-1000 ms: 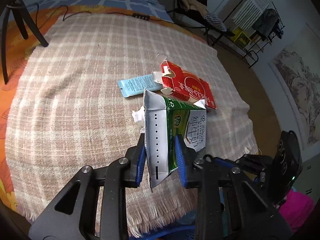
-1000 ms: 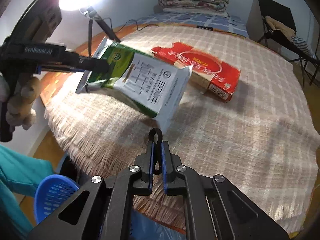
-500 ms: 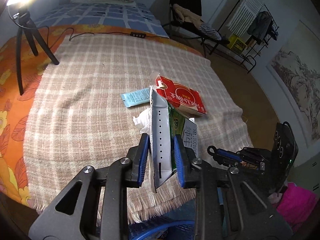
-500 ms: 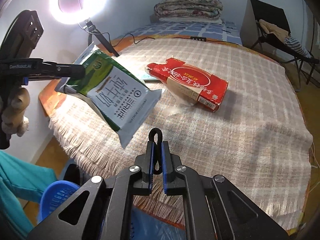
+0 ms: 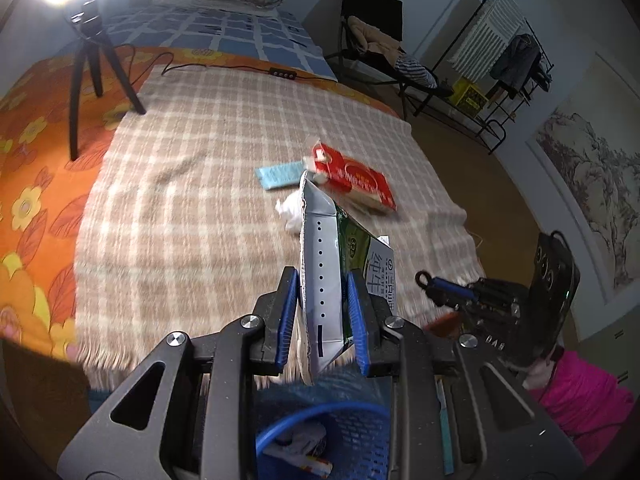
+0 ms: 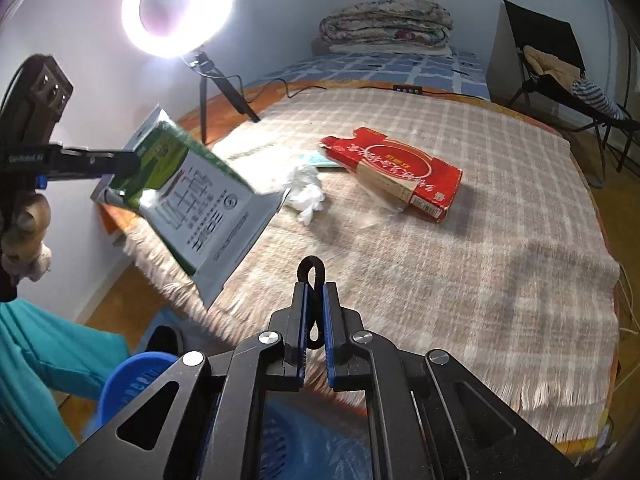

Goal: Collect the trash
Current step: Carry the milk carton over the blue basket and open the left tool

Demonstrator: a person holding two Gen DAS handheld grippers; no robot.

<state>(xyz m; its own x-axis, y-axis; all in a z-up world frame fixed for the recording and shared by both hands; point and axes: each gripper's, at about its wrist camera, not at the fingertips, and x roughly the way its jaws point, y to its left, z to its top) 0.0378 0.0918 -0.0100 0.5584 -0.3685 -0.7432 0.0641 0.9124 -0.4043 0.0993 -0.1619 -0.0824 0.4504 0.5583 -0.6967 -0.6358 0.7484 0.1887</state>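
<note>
The left gripper (image 5: 322, 316) clamps a flattened green-and-white carton (image 5: 326, 264) in the air, above the blue basket (image 5: 320, 432). The right gripper (image 6: 314, 316) is closed on a black loop (image 6: 313, 276). On the bed beyond the carton lie a red box (image 6: 394, 172), a crumpled tissue (image 6: 306, 190) and a blue packet (image 5: 280, 174).

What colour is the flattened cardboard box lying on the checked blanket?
Red, with a white oval ring and white lettering on the flattened cardboard box. The right wrist view shows it best.
</note>
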